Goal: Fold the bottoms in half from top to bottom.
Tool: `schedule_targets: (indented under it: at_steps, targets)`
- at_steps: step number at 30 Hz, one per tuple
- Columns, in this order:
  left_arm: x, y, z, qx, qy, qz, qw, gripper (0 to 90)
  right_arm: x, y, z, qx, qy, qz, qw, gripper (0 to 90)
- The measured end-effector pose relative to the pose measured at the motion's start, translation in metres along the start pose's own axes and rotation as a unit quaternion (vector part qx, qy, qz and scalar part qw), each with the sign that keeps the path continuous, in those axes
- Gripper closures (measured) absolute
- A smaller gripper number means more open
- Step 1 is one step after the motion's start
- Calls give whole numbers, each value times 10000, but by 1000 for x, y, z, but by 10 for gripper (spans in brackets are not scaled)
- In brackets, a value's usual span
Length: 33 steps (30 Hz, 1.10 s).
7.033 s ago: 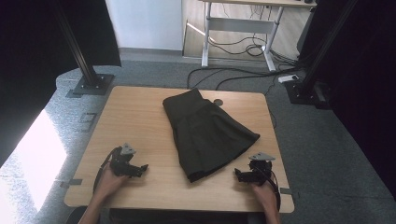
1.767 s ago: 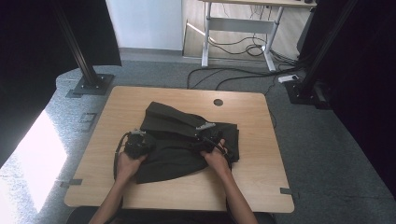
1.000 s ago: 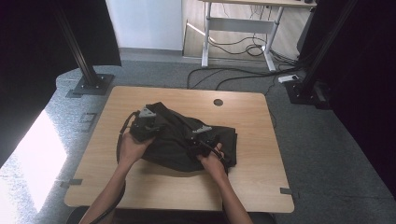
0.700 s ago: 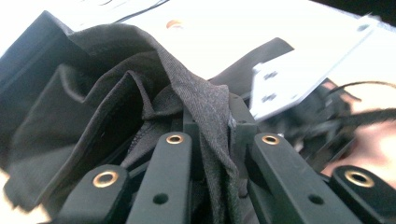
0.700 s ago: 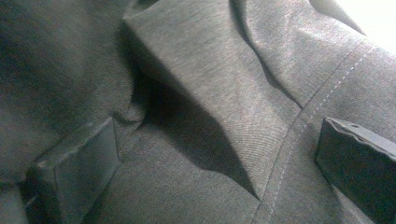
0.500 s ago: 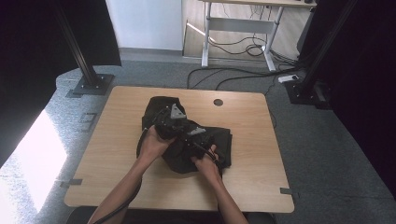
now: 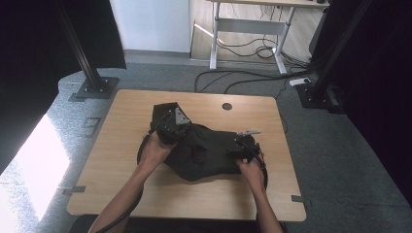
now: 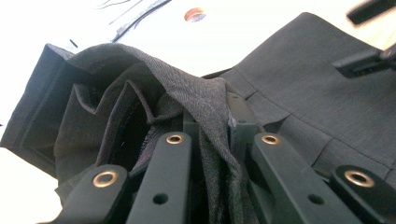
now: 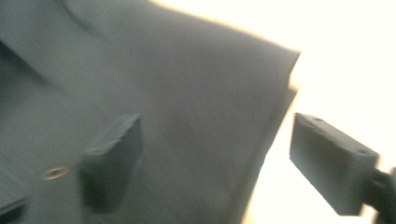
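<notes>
The left tongs are clamped on a bunched fold of the dark skirt, which lies crumpled across the middle of the counter. In my judgement the pinch is there to carry that edge over the rest of the cloth as a fold. The left gripper view shows what the high view cannot: the fabric is drawn up tight between the jaws, with pleats and lining gathered just beyond the tips. The right tongs stand apart at the skirt's far side from the left pair; their jaws have just been closing. The blurred right gripper view shows cloth beneath and between the jaws, its edge running near the right-hand one, but neither pad presses it.
</notes>
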State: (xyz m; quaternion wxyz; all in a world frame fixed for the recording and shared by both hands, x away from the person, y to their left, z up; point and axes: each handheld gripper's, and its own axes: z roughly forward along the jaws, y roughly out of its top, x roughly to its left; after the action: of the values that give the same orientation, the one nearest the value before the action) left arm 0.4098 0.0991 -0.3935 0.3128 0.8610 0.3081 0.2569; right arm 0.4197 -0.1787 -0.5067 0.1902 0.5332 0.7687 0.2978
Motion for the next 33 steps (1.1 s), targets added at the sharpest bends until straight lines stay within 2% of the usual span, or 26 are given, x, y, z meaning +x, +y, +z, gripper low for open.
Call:
schedule_targets:
  at_steps: [1, 3, 4, 5, 6, 8, 10, 11, 12, 13, 15, 16, 17, 19, 21, 22, 23, 24, 26, 27, 28, 29, 30, 31, 32, 33]
  targets:
    - [0, 0, 0, 0, 0, 0, 10000, 818, 0, 0, 0, 0, 0, 0, 10000, 225]
    - [-4, 8, 2, -13, -72, 22, 10000, 818, -7, -15, 11, 151, 276, -8, 9995, 306]
    - [-8, 13, 3, -6, -88, 80, 9999, 818, -6, -23, 18, 76, 298, -59, 9995, 327]
    - [-18, 26, 5, -3, -110, 205, 9997, 818, -3, -23, 19, 44, 284, -164, 9995, 390]
    - [-23, 32, 6, 12, -133, 282, 9995, 818, -1, -22, 20, 45, 376, -199, 9991, 409]
    - [-35, 45, 11, 27, -188, 405, 9990, 818, 7, -20, 22, 17, 341, -286, 9990, 443]
    - [-44, 55, 16, 59, -236, 502, 9984, 818, 13, -18, 25, -60, 414, -313, 9986, 469]
    - [-44, 55, 16, 59, -236, 502, 9984, 818, 13, -18, 25, -60, 414, -313, 9986, 469]
    - [-51, 61, 21, 92, -247, 547, 9982, 818, 15, -18, 26, -82, 442, -329, 9984, 473]
    - [-56, 65, 25, 133, -263, 598, 9978, 818, 24, -16, 29, -156, 511, -348, 9980, 476]
    - [-64, 71, 35, 201, -307, 662, 9971, 818, 28, -16, 31, -190, 540, -356, 9977, 476]
    - [-74, 75, 44, 264, -355, 705, 9965, 818, 35, -14, 33, -239, 645, -408, 9968, 463]
    - [-74, 75, 44, 264, -355, 705, 9965, 817, 35, -14, 33, -239, 645, -408, 9968, 463]
    - [-84, 77, 53, 312, -412, 754, 9958, 817, 42, -13, 36, -259, 811, -443, 9954, 355]
    - [-96, 76, 61, 351, -431, 852, 9948, 816, 47, -13, 37, -244, 782, -603, 9948, 347]
    - [-101, 74, 65, 357, -368, 913, 9945, 815, 48, -13, 38, -293, 817, -466, 9951, 338]
    - [-104, 72, 66, 283, -311, 924, 9948, 815, 44, -14, 37, -307, 964, -444, 9939, 336]
    - [-106, 71, 68, 297, -321, 882, 9951, 815, 41, -15, 36, -291, 956, -522, 9936, 328]
    - [-107, 69, 71, 331, -466, 820, 9950, 813, 33, -22, 26, -208, 859, -607, 9942, 277]
    - [-107, 69, 71, 331, -466, 820, 9950, 813, 33, -22, 26, -208, 859, -607, 9942, 277]
    - [-110, 68, 71, 322, -437, 880, 9946, 810, 25, -26, 15, -198, 789, -652, 9946, 278]
    - [-111, 68, 72, 369, -418, 905, 9943, 810, 25, -26, 15, -198, 789, -652, 9946, 278]
    - [-113, 67, 74, 373, -382, 935, 9942, 810, 16, -30, 5, -235, 707, -806, 9940, 273]
    - [-116, 66, 76, 397, -361, 983, 9937, 810, 16, -30, 5, -235, 707, -806, 9940, 273]
    - [-119, 64, 78, 422, -380, 1003, 9933, 807, 4, -37, -6, -225, 663, -719, 9950, 247]
    - [-120, 63, 80, 437, -411, 1004, 9931, 807, 4, -37, -6, -225, 663, -719, 9950, 247]
